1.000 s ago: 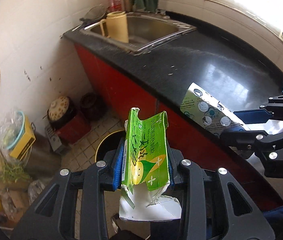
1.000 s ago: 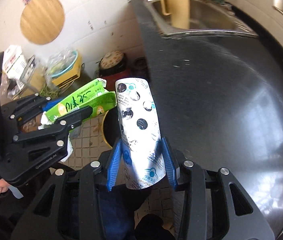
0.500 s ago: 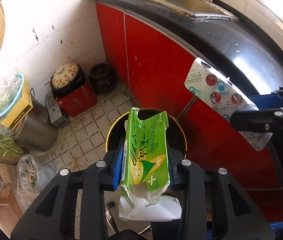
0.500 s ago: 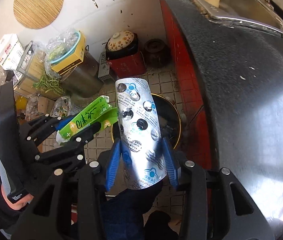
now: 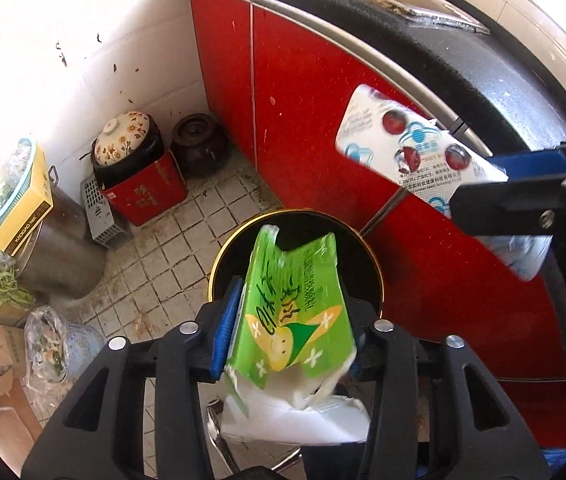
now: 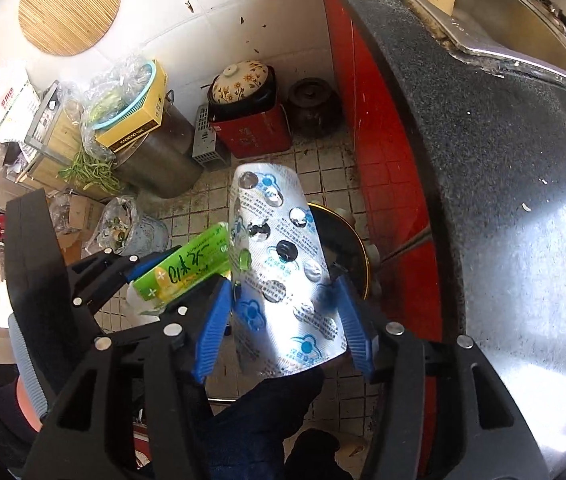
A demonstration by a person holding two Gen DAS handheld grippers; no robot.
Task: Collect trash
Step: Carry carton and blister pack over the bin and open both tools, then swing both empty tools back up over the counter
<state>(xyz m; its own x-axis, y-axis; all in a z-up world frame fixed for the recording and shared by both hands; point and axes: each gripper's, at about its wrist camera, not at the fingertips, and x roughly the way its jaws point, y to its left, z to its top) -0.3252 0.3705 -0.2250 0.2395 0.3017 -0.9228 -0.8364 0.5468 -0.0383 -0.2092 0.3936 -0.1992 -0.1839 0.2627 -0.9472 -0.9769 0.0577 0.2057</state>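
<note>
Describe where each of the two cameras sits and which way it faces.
Left wrist: on the left gripper, facing steeply down at the black gold-rimmed bin; its jaws are opening around the torn green carton.
Right wrist: on the right gripper, facing down along the red cabinet; its jaws are opening around the silver pill blister sheet; a dark sleeve shows below.
Shared: bin, carton, blister sheet, floral-lidded pot, each other's gripper.

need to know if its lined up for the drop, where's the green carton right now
In the left wrist view the green carton sits between the opening left gripper, directly above the black bin by the red cabinet.
</note>
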